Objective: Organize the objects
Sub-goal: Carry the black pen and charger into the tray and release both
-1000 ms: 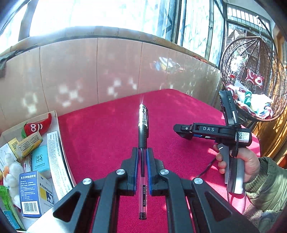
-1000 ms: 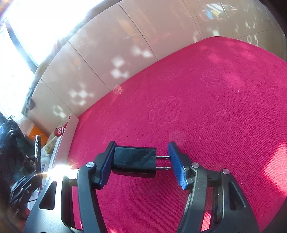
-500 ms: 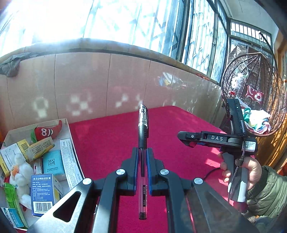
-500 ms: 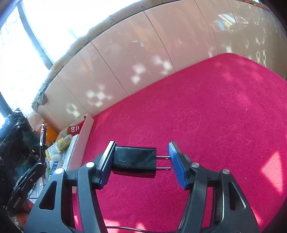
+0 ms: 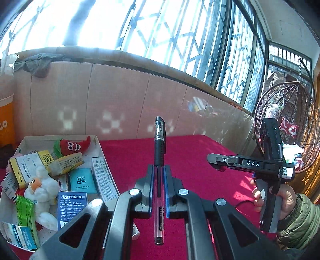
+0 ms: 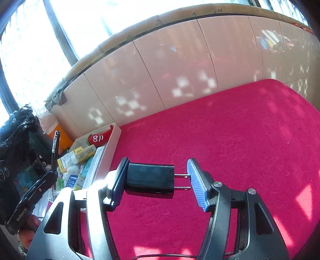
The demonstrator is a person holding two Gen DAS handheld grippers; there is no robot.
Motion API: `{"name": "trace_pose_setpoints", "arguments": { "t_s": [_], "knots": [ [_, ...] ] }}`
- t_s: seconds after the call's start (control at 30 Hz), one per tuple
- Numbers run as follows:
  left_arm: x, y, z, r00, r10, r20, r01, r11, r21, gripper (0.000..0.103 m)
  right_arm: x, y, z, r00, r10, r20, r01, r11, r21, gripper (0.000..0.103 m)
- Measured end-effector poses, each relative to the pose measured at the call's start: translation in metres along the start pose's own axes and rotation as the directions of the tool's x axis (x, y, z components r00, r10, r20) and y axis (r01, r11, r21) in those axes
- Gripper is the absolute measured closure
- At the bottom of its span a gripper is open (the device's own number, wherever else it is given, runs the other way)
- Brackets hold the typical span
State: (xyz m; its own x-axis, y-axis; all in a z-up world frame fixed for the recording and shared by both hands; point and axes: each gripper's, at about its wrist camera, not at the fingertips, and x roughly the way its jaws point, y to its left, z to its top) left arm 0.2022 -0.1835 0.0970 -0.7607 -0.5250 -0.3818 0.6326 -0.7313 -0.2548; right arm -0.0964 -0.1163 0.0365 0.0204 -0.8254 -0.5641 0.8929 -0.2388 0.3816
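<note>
Bright daylight pours through tall windows point(image 5: 180, 40) with dark metal grilles running across twelve o'clock to two o'clock. Below them a low wall of glossy beige tiles point(image 5: 120, 104) carries patches of sunlight, capped by a worn brown sill point(image 6: 180, 14). A grey rag point(image 5: 36, 65) lies on the sill at ten o'clock. The surface wears a red cloth point(image 6: 230, 140) embossed with flower shapes. At three o'clock hangs a wicker egg chair point(image 5: 288, 120) with cushions inside.
</note>
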Motion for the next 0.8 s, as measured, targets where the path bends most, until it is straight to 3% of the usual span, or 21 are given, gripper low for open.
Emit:
{"name": "trace_pose_setpoints", "arguments": {
  "t_s": [0.8],
  "knots": [
    [-0.03,0.071,-0.008,0.993,0.085,0.081,-0.071,0.985,-0.156,0.097,0.01,0.108,0.023,0.999,0.035,0.007,-0.032,0.973,-0.23,0.044]
  ]
}}
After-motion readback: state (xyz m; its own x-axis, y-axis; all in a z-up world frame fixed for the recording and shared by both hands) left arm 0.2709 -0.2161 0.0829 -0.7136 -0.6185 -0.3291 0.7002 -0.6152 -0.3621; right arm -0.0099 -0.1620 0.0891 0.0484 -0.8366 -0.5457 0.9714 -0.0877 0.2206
